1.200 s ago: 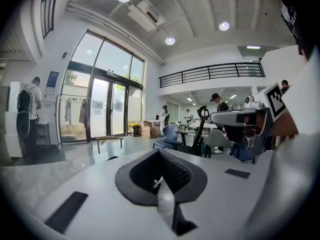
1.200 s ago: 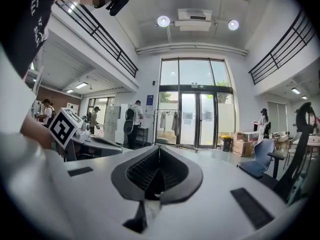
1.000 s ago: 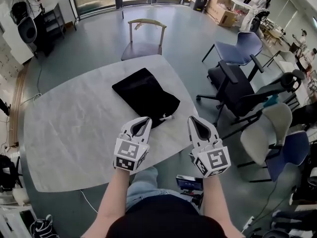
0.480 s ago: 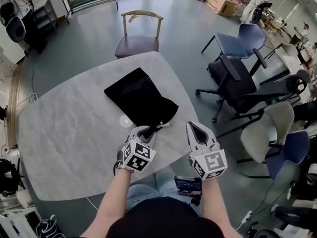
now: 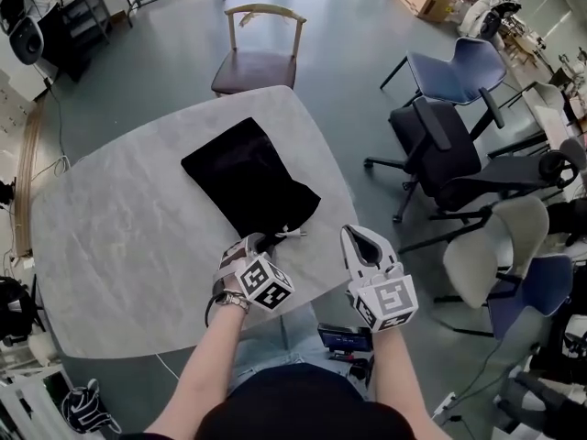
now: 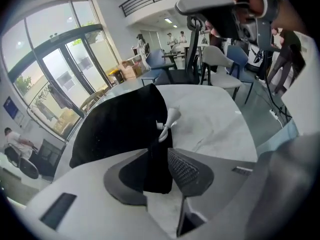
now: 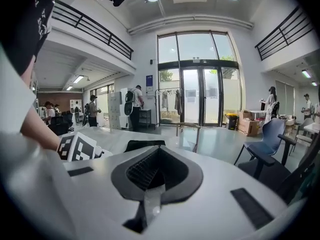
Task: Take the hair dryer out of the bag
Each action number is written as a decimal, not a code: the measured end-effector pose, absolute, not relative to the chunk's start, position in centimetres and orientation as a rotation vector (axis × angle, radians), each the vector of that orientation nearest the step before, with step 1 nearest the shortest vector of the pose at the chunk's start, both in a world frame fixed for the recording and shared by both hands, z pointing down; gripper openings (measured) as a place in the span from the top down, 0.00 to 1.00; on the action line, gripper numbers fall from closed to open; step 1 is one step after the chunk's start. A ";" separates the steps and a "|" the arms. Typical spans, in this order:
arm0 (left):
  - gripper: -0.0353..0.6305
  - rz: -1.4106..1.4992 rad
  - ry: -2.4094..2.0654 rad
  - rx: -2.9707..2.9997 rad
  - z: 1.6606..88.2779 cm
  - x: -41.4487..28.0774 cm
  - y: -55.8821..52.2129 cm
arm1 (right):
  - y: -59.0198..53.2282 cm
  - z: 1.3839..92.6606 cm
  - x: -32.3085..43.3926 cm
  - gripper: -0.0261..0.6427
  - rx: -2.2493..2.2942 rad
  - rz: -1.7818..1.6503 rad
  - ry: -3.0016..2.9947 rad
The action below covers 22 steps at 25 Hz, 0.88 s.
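Lying flat on the marble worktop (image 5: pixel 110 236), the black bag (image 5: pixel 246 177) has its gathered mouth and white drawstring (image 5: pixel 292 234) turned toward the person; the hair dryer itself shows in no view. The left gripper (image 5: pixel 258 243) points steeply down at that near end; its jaws have just been opening and stand spread wide, the bag's dark edge between them but not squeezed; the right gripper (image 5: pixel 358 235) hangs just off the worktop's near right edge, jaws pressed together on nothing.
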<state>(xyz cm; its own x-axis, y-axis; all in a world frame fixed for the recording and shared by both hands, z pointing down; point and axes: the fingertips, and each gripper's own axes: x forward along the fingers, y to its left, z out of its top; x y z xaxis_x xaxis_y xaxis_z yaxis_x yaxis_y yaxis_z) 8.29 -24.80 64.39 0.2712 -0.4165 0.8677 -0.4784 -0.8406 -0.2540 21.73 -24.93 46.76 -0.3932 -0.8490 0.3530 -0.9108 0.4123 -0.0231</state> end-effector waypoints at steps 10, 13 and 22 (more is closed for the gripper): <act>0.91 1.598 -0.988 2.326 64.1 7.6 -26.0 | -26.4 47.3 22.3 0.92 1.507 0.336 -2.404; 0.91 1.300 -1.046 2.334 61.2 7.5 -26.7 | -26.8 47.9 21.2 0.92 1.446 0.342 -2.414; 0.91 0.566 -1.201 2.337 54.9 5.5 -29.6 | -27.9 53.3 15.0 0.92 1.085 0.547 -2.451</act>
<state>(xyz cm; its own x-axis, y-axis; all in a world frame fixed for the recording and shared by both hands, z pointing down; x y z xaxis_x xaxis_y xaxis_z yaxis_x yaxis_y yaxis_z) 5.46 -29.65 54.88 0.5367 -0.6456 0.5433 -0.8301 -0.5196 0.2024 14.98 -27.92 53.32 -0.6172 -0.6027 0.5057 -0.7606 0.6216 -0.1873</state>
